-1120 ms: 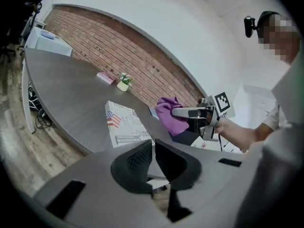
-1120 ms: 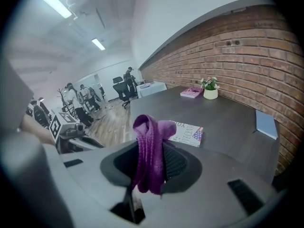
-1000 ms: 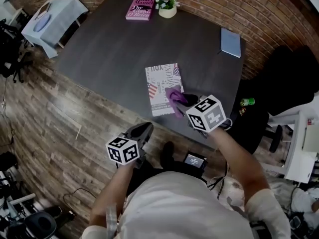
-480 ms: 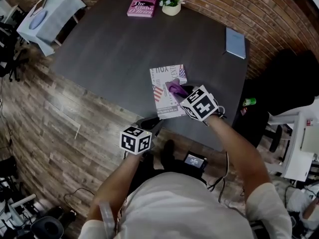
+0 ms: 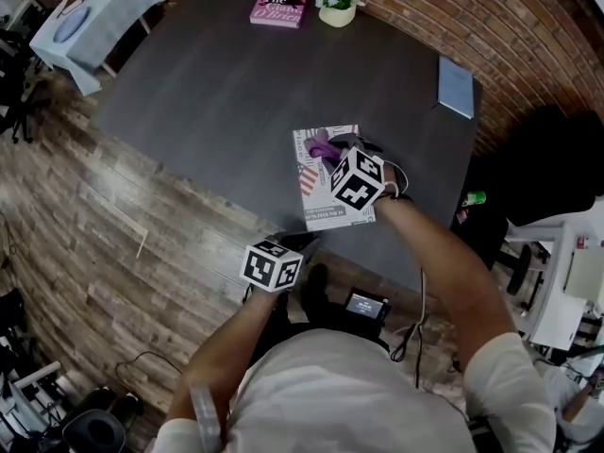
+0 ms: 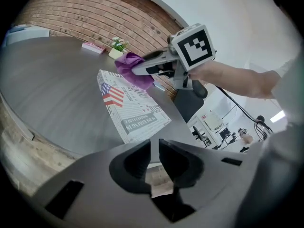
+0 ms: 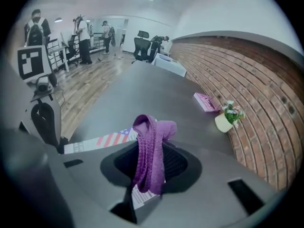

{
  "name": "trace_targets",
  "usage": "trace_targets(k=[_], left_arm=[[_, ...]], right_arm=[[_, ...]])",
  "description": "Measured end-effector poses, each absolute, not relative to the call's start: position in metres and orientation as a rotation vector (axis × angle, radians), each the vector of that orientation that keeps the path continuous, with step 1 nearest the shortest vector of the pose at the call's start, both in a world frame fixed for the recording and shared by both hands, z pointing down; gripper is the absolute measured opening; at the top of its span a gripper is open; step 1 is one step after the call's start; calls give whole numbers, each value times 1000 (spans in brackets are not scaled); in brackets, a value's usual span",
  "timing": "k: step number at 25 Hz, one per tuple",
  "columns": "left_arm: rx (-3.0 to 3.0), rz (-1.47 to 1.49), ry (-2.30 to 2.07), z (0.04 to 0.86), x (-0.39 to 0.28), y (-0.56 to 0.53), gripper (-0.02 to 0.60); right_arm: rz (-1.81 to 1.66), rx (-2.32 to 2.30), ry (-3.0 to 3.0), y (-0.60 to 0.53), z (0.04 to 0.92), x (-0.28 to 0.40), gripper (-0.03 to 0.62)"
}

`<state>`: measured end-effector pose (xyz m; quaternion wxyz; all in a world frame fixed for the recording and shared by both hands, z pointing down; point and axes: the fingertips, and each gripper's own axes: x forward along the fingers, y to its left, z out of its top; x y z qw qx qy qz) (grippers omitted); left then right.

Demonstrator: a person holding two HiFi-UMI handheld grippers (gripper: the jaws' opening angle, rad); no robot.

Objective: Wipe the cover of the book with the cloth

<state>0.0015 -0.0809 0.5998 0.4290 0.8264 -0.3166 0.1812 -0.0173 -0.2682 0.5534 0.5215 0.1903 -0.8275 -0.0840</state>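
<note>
— Where is the book (image 5: pixel 316 196) found, and how is it laid?
— It is laid flat by the near edge of the table (image 5: pixel 217 102), with its long axis running near to far. The purple cloth (image 5: pixel 324 146) is pinched in the right gripper (image 7: pixel 150 167) and held over the cover's far end. Contact cannot be confirmed.
— Which way is the stroke judged to be needed?
— Toward the near end, where most of the cover lies.
— And the left gripper (image 6: pixel 154 163)?
— It is seen off the book's near left corner, apart from it. Its jaws have just been eased closer to a narrow gap, and nothing is held.
</note>
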Motion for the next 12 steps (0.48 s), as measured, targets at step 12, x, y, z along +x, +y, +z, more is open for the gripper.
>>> trace_targets(k=[12], left_arm=[[1996, 448, -755, 624, 14, -77, 55]], right_arm=[[-502, 303, -1810, -304, 588, -58, 114]])
